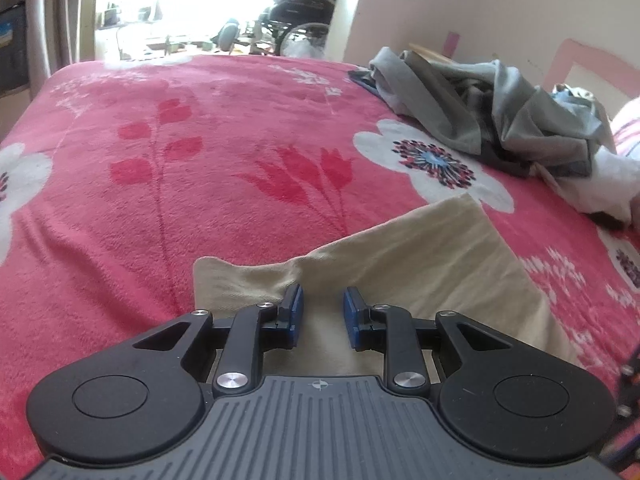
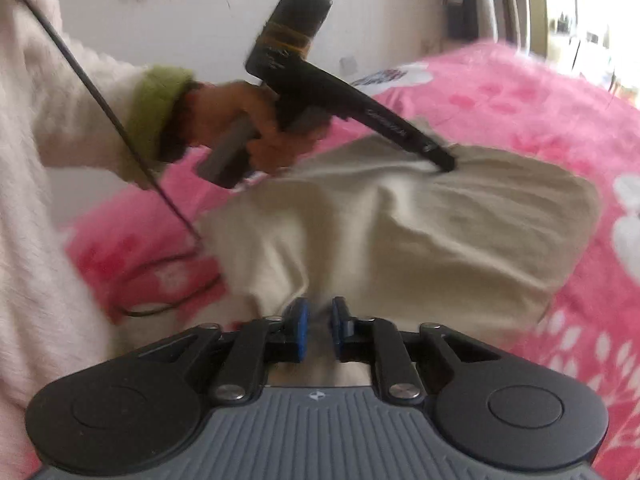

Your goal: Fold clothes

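Looking along the left gripper (image 1: 323, 307), the jaws stand narrowly apart with nothing pinched; the beige garment (image 1: 420, 264) lies flat beneath them on the pink blanket (image 1: 180, 168), positioned for folding. A pile of grey clothes (image 1: 500, 116) waits well apart, near the wall.

Along the right gripper (image 2: 318, 320), the pads sit almost closed; blur prevents saying whether cloth is caught between them. Ahead, the person's hand (image 2: 240, 120) steers the left gripper's tip onto the garment's far part, probably to flatten it. A black cable (image 2: 120, 128) trails across the cream sleeve (image 2: 60, 100).
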